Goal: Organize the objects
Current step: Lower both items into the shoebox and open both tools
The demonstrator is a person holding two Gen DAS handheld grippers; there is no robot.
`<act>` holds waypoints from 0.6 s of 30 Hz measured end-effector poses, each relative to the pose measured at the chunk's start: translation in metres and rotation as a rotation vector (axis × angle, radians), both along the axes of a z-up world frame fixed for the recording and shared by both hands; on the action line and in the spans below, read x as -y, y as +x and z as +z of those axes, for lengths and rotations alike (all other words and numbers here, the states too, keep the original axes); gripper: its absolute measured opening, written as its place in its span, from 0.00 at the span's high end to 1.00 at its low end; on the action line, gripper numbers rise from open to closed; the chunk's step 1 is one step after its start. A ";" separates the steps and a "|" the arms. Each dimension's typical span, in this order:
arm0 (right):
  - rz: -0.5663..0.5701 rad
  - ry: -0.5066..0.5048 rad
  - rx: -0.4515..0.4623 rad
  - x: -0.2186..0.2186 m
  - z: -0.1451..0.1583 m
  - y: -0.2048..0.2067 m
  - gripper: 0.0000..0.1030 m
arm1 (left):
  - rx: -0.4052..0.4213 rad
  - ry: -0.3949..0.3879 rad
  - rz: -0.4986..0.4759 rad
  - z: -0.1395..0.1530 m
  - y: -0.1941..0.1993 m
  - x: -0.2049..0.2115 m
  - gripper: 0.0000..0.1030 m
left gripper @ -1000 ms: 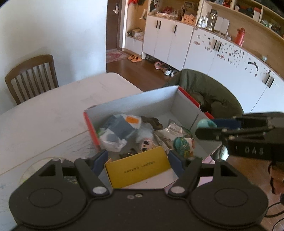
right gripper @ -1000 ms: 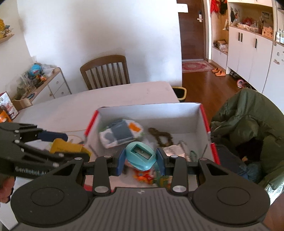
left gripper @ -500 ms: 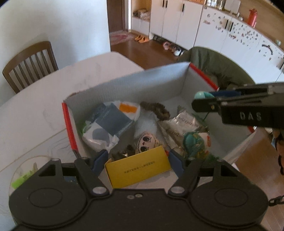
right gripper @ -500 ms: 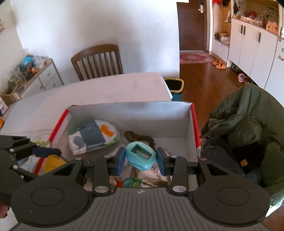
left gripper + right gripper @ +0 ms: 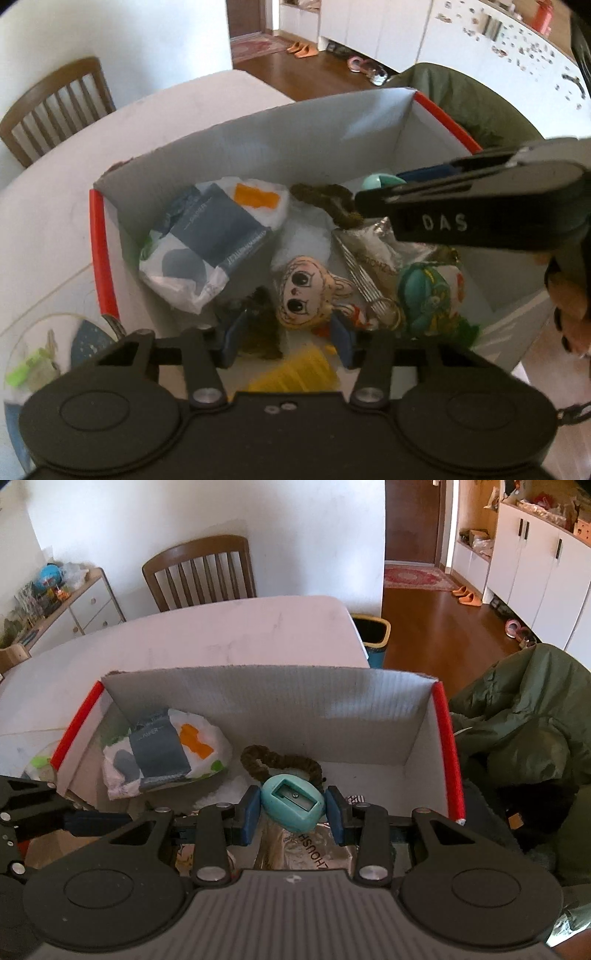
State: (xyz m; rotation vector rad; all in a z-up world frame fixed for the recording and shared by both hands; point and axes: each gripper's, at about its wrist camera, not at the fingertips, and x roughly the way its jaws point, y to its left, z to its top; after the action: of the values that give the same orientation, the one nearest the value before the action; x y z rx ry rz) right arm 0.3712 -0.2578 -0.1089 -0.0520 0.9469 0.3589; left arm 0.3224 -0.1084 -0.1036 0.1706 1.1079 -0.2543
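Observation:
A grey cardboard box (image 5: 295, 136) with red edges holds a tissue pack (image 5: 207, 243), a cartoon doll charm (image 5: 306, 291), a brown hair tie (image 5: 280, 762), a silver snack packet (image 5: 373, 251) and a green toy (image 5: 428, 295). My right gripper (image 5: 293, 808) hangs over the box's middle, shut on a teal pencil sharpener (image 5: 293, 805). My left gripper (image 5: 286, 343) hovers over the near left part of the box. A blurred yellow card (image 5: 295, 373) shows low behind its pads, and whether the pads grip it is unclear.
The box (image 5: 277, 701) sits on a white table (image 5: 240, 635) near the right edge. A wooden chair (image 5: 199, 576) stands at the far side. A green jacket (image 5: 524, 720) lies to the right. A clear bag (image 5: 33, 369) rests left of the box. A hand (image 5: 569, 306) holds the right gripper.
Both grippers have moved forward and down over the box. The yellow card has dropped from flat between the left pads to low and blurred, and the left fingers stand closer together.

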 end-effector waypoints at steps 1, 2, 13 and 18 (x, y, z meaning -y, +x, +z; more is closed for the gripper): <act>0.005 -0.006 -0.005 0.000 -0.002 0.001 0.64 | 0.001 0.008 -0.003 -0.001 0.000 0.001 0.52; 0.008 -0.008 -0.009 -0.001 -0.004 0.002 0.64 | -0.003 0.009 -0.005 -0.002 0.000 0.002 0.52; 0.036 -0.023 -0.040 -0.005 -0.007 0.001 0.63 | -0.016 -0.009 0.010 -0.007 0.000 0.004 0.50; 0.056 -0.019 -0.034 -0.003 -0.002 -0.006 0.57 | -0.001 -0.027 0.012 -0.004 -0.004 0.003 0.38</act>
State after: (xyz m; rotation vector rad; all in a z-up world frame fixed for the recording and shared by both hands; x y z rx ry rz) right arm 0.3650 -0.2543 -0.1109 -0.0906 0.9843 0.4037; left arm 0.3182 -0.1112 -0.1072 0.1404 1.1055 -0.2587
